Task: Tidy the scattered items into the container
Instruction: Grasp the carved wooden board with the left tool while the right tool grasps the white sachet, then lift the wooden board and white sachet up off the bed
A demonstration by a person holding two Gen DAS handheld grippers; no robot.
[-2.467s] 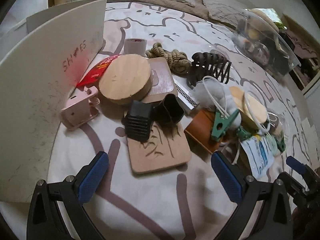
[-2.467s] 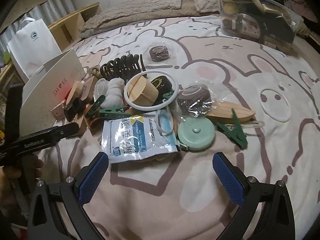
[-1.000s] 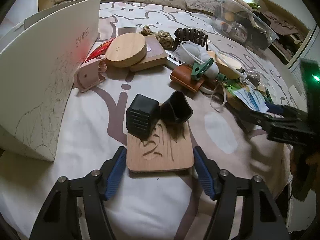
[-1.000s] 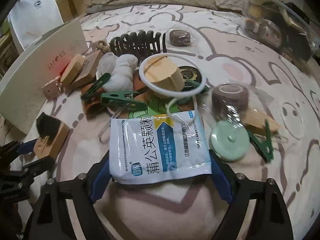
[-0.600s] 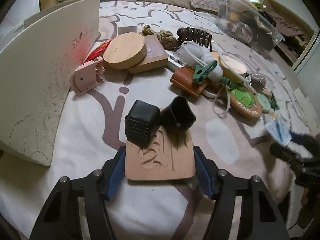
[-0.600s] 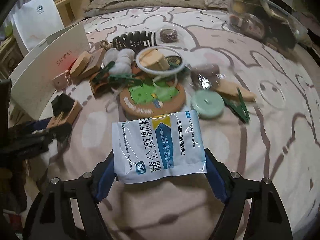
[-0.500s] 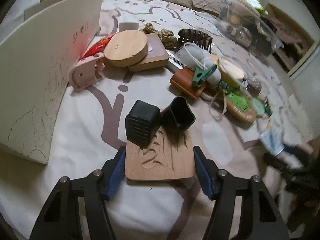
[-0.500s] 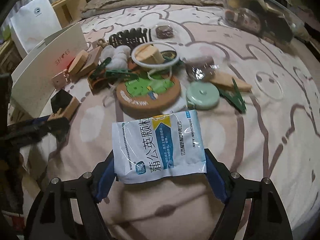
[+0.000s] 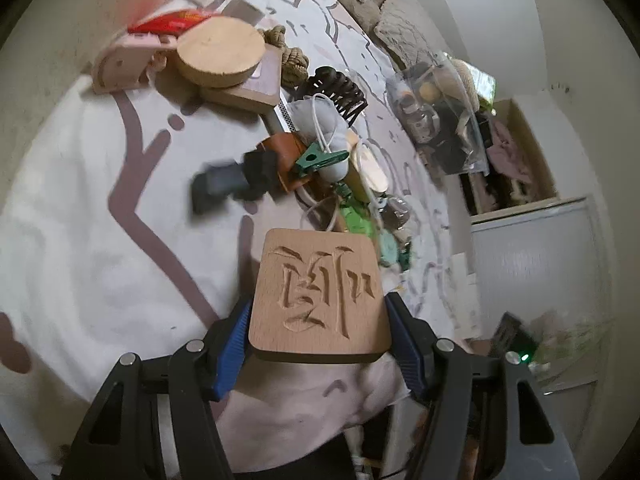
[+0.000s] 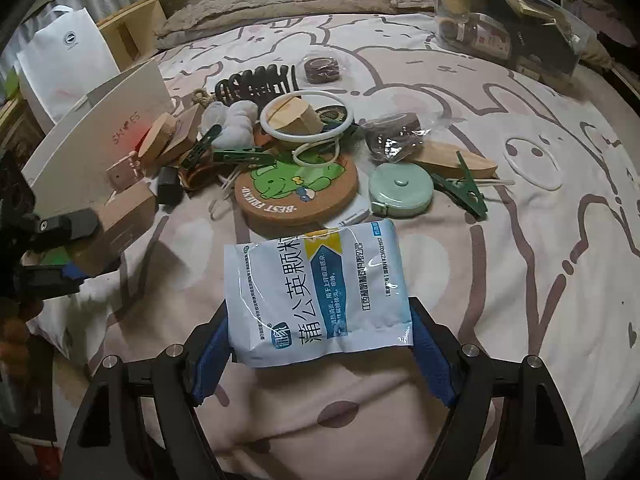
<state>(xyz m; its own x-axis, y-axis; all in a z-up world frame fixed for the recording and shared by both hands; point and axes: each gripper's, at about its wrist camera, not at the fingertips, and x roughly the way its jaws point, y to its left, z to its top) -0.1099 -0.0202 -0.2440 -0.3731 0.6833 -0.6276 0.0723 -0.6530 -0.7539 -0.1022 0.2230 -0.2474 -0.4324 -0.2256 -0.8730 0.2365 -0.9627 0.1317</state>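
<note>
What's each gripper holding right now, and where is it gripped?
The left gripper clamps the carved wooden block by its two side edges. The right gripper pinches the blue-and-white sachet across its lower end.

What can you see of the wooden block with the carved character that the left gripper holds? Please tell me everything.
The wooden block is a flat, pale, square slab with rounded corners and a darker edge. One large character is cut deep into its upper face. It is lifted clear of the bedcover, face toward the camera. The left gripper clamps it, one blue pad pressing on each side edge. Nothing lies on it. In the right wrist view it appears at the left edge.
</note>
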